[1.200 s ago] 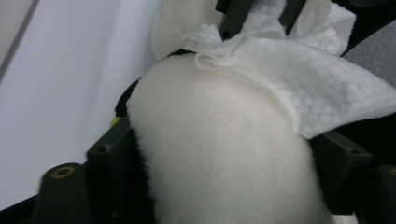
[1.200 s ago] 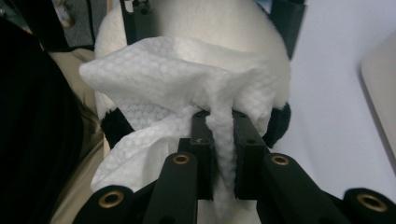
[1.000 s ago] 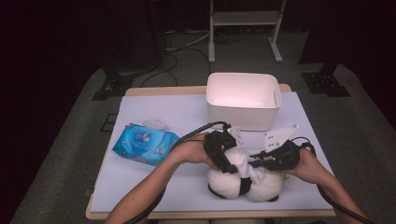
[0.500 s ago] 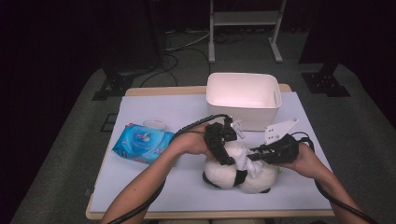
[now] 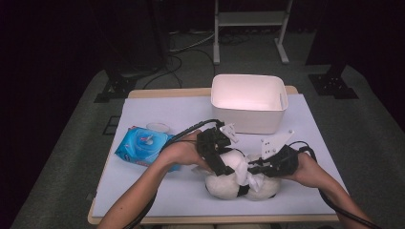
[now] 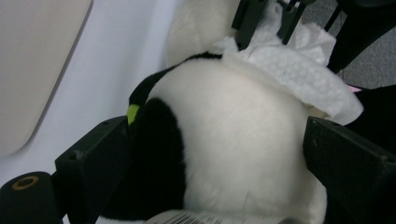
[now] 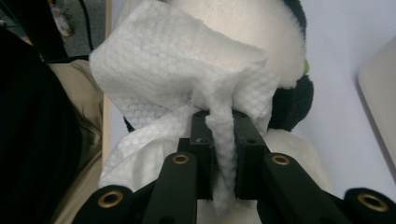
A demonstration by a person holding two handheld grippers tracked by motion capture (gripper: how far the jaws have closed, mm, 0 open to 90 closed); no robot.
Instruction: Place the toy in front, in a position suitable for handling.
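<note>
Black-and-white plush panda (image 5: pixel 239 183) lying at about 6 o'clock on the white-covered table (image 5: pixel 157 114), close to the near edge. Clamped tight on a twisted white wet wipe (image 7: pixel 196 84), right gripper (image 5: pixel 255 168) at 5 o'clock; wipe pinched between the two black jaws in the right gripper view and draped over the panda's white fur. Reaching in from 7 o'clock, left gripper (image 5: pixel 220 167) over the toy's left side, jaws spread wide and just opened further, panda's white body and black limb (image 6: pixel 159 154) sitting between them, pads apart from the fur on the right; contact on the left hard to tell. Same wipe (image 6: pixel 299 70) seen crumpled along the toy's far side in the left gripper view, with the other gripper's jaws above it. Blue pack of wet wipes (image 5: pixel 143 145) resting at 9 o'clock, just beside the left forearm, its lid flap open. White plastic bin (image 5: pixel 248 121) standing farther back at 12 o'clock, well apart from the toy. Beyond the table, at 12 o'clock, dark floor with cables and a metal stand (image 5: pixel 250 28).
</note>
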